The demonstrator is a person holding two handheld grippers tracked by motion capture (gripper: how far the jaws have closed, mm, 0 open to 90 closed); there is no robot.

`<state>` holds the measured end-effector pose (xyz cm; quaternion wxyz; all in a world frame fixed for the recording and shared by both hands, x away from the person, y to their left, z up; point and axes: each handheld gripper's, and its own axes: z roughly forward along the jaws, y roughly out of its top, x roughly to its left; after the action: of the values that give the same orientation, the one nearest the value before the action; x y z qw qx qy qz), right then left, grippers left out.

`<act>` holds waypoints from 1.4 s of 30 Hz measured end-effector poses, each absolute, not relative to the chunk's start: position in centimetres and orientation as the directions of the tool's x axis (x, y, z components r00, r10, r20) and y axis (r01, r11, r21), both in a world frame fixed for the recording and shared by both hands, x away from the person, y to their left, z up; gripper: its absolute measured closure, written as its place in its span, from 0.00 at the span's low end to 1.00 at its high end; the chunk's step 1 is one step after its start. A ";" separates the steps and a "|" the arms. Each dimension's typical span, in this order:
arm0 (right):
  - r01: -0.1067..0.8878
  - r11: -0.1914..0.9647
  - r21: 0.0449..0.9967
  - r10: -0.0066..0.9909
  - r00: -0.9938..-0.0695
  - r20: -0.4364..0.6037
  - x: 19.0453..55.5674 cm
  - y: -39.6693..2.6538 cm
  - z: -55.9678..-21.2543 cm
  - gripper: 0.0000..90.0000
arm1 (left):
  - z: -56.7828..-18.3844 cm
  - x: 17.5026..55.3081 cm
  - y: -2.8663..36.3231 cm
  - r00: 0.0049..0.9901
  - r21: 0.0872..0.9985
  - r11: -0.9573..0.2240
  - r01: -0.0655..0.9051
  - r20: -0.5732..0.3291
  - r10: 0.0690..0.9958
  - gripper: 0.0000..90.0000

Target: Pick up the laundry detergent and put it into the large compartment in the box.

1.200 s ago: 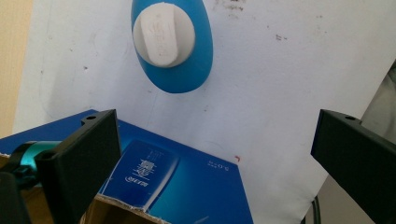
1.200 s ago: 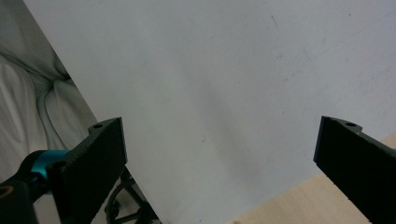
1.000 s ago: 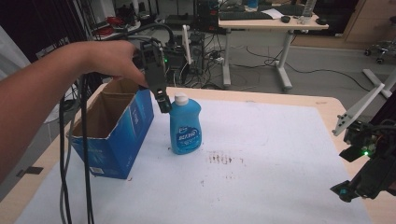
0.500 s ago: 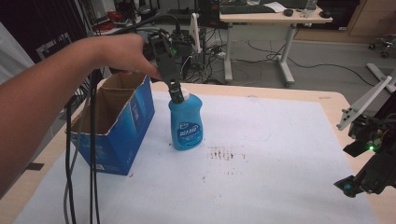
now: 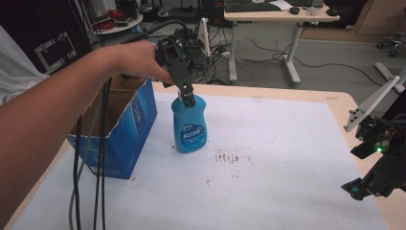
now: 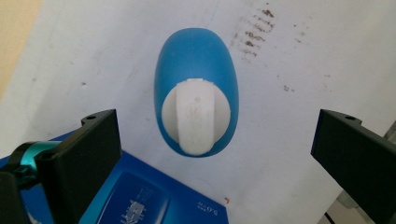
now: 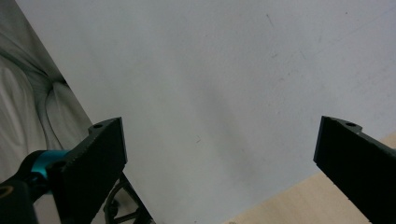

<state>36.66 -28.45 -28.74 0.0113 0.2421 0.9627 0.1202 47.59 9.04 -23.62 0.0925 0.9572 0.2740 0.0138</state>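
One tool (image 6: 212,140), jaws wide and empty, hangs over the upright blue bottle (image 6: 196,88), grasp not yet made.

Black claws (image 5: 187,99) with teal collars, black trailing cables, white sleeve (image 5: 14,72)

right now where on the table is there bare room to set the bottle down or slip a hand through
The widest bare stretch of the white table cover runs from the blue bottle across to the right gripper, broken only by small brown stains. The near strip in front of the bottle is also free. It is crowded at the left: the blue box stands close beside the bottle, under the left gripper.
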 end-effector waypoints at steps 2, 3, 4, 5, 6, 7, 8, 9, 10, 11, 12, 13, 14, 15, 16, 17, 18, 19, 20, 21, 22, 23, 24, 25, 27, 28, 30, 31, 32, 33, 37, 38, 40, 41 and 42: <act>0.466 0.853 0.236 0.471 -0.881 0.037 36.7 -28.4 -28.7 0.02 | -24.0 47.7 8.9 0.851 0.184 -0.834 0.520 -0.029 0.524 0.02; 0.467 0.853 0.234 0.473 -0.880 0.037 36.7 -28.4 -28.8 0.02 | -24.4 47.8 8.8 0.857 0.182 -0.840 0.512 -0.033 0.515 0.02; 0.468 0.853 0.233 0.472 -0.881 0.039 36.7 -28.4 -28.8 0.02 | -24.6 47.9 8.7 0.860 0.180 -0.843 0.507 -0.033 0.510 0.02; 0.468 0.853 0.233 0.472 -0.881 0.039 36.7 -28.4 -28.8 0.02 | -24.6 47.9 8.7 0.860 0.180 -0.843 0.507 -0.033 0.510 0.02; 0.470 0.852 0.230 0.474 -0.880 0.041 36.7 -28.4 -28.8 0.02 | -24.7 48.0 8.7 0.860 0.182 -0.843 0.506 -0.032 0.509 0.02; 0.470 0.852 0.230 0.474 -0.880 0.041 36.7 -28.4 -28.8 0.02 | -24.9 48.0 8.6 0.861 0.182 -0.844 0.504 -0.035 0.507 0.02; 0.470 0.852 0.230 0.474 -0.879 0.042 36.7 -28.4 -28.8 0.02 | -25.0 48.1 8.5 0.863 0.178 -0.847 0.501 -0.034 0.503 0.02; 0.471 0.852 0.228 0.475 -0.879 0.041 36.7 -28.4 -28.8 0.02 | -25.2 48.2 8.4 0.863 0.176 -0.847 0.501 -0.036 0.503 0.02; 0.473 0.851 0.230 0.477 -0.878 0.041 36.7 -28.4 -28.8 0.02 | -25.2 48.2 8.4 0.863 0.176 -0.847 0.501 -0.036 0.503 0.02; 0.471 0.852 0.231 0.474 -0.879 0.042 36.8 -28.5 -28.8 0.02 | -25.5 48.3 8.3 0.864 0.176 -0.848 0.500 -0.036 0.502 0.02; 0.475 0.850 0.230 0.478 -0.877 0.043 36.8 -28.5 -28.9 0.02 | -25.6 48.4 8.2 0.866 0.175 -0.850 0.496 -0.035 0.498 0.02; 0.475 0.849 0.230 0.479 -0.877 0.043 36.8 -28.5 -28.9 0.02 | -25.7 48.4 8.2 0.869 0.178 -0.852 0.492 -0.033 0.494 0.02; 0.474 0.850 0.230 0.478 -0.877 0.041 36.8 -28.5 -28.9 0.02 | -25.8 48.4 8.2 0.870 0.176 -0.854 0.490 -0.034 0.492 0.02; 0.474 0.850 0.228 0.477 -0.878 0.045 36.8 -28.5 -29.0 0.02 | -26.0 48.5 8.2 0.870 0.181 -0.853 0.489 -0.036 0.491 0.02; 0.475 0.850 0.226 0.479 -0.877 0.045 36.8 -28.5 -29.0 0.02 | -26.1 48.5 8.2 0.873 0.183 -0.855 0.484 -0.037 0.486 0.02; 0.473 0.851 0.228 0.476 -0.878 0.045 36.9 -28.5 -29.0 0.02 | -26.3 48.5 8.1 0.871 0.184 -0.854 0.487 -0.035 0.490 0.02; 0.474 0.851 0.227 0.477 -0.878 0.045 36.9 -28.5 -29.1 0.02 | -26.5 48.5 8.1 0.873 0.181 -0.856 0.485 -0.037 0.487 0.02; 0.474 0.850 0.228 0.477 -0.878 0.047 36.9 -28.5 -29.1 0.02 | -26.6 48.6 8.1 0.875 0.179 -0.858 0.481 -0.040 0.482 0.02; 0.476 0.850 0.227 0.478 -0.877 0.047 36.9 -28.5 -29.1 0.02 | -26.7 48.6 8.1 0.876 0.178 -0.859 0.479 -0.041 0.480 0.02; 0.477 0.849 0.227 0.480 -0.876 0.048 37.0 -28.5 -29.1 0.02 | -26.8 48.6 8.1 0.879 0.176 -0.862 0.475 -0.039 0.476 0.02; 0.475 0.850 0.229 0.478 -0.877 0.047 37.0 -28.5 -29.1 0.02 | -26.9 48.6 8.1 0.877 0.177 -0.860 0.478 -0.037 0.480 0.02; 0.475 0.850 0.230 0.477 -0.877 0.047 37.0 -28.5 -29.1 0.02 | -27.0 48.7 8.1 0.878 0.177 -0.862 0.475 -0.036 0.477 0.02; 0.475 0.850 0.230 0.477 -0.877 0.047 37.0 -28.5 -29.1 0.02 | -27.0 48.7 8.1 0.878 0.177 -0.862 0.475 -0.036 0.477 0.02; 0.473 0.851 0.227 0.475 -0.879 0.048 37.0 -28.5 -29.1 0.02 | -27.2 48.7 8.1 0.877 0.177 -0.861 0.477 -0.034 0.479 0.02; 0.473 0.851 0.228 0.475 -0.878 0.048 37.1 -28.5 -29.1 0.02 | -27.4 48.8 8.1 0.880 0.170 -0.865 0.471 -0.027 0.474 0.02; 0.473 0.851 0.228 0.475 -0.878 0.048 37.1 -28.5 -29.1 0.02 | -27.4 48.8 8.1 0.880 0.170 -0.865 0.471 -0.027 0.474 0.02; 0.473 0.851 0.228 0.475 -0.879 0.048 37.1 -28.5 -29.2 0.02 | -27.7 48.8 8.0 0.877 0.168 -0.863 0.476 -0.028 0.479 0.02; 0.473 0.851 0.229 0.475 -0.879 0.048 37.1 -28.5 -29.2 0.02 | -27.8 48.9 7.9 0.878 0.168 -0.864 0.476 -0.028 0.478 0.02; 0.473 0.851 0.228 0.475 -0.879 0.049 37.1 -28.5 -29.2 0.02 | -28.0 48.9 7.9 0.879 0.168 -0.865 0.473 -0.026 0.475 0.02; 0.474 0.850 0.228 0.476 -0.878 0.050 37.1 -28.6 -29.2 0.02 | -28.1 48.9 7.8 0.879 0.166 -0.865 0.473 -0.025 0.476 0.02; 0.476 0.849 0.229 0.478 -0.877 0.050 37.1 -28.7 -29.2 0.02 | -28.6 49.0 7.7 0.880 0.153 -0.868 0.472 -0.028 0.474 0.02; 0.476 0.849 0.229 0.478 -0.877 0.050 37.1 -28.7 -29.2 0.02 | -28.6 49.0 7.7 0.880 0.153 -0.868 0.472 -0.028 0.474 0.02; 0.475 0.849 0.230 0.477 -0.877 0.049 37.1 -28.7 -29.2 0.02 | -28.8 49.1 7.6 0.880 0.150 -0.868 0.473 -0.024 0.475 0.02; 0.476 0.849 0.229 0.478 -0.877 0.050 37.1 -28.7 -29.3 0.02 | -29.0 49.1 7.6 0.881 0.148 -0.869 0.471 -0.025 0.473 0.02; 0.475 0.850 0.228 0.477 -0.877 0.050 37.1 -28.7 -29.3 0.02 | -29.1 49.1 7.6 0.879 0.146 -0.868 0.475 -0.030 0.476 0.03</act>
<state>37.10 -28.71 -29.34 0.0042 0.2476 0.9617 0.1174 49.14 7.56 -29.08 0.0744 0.9664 0.2458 0.0035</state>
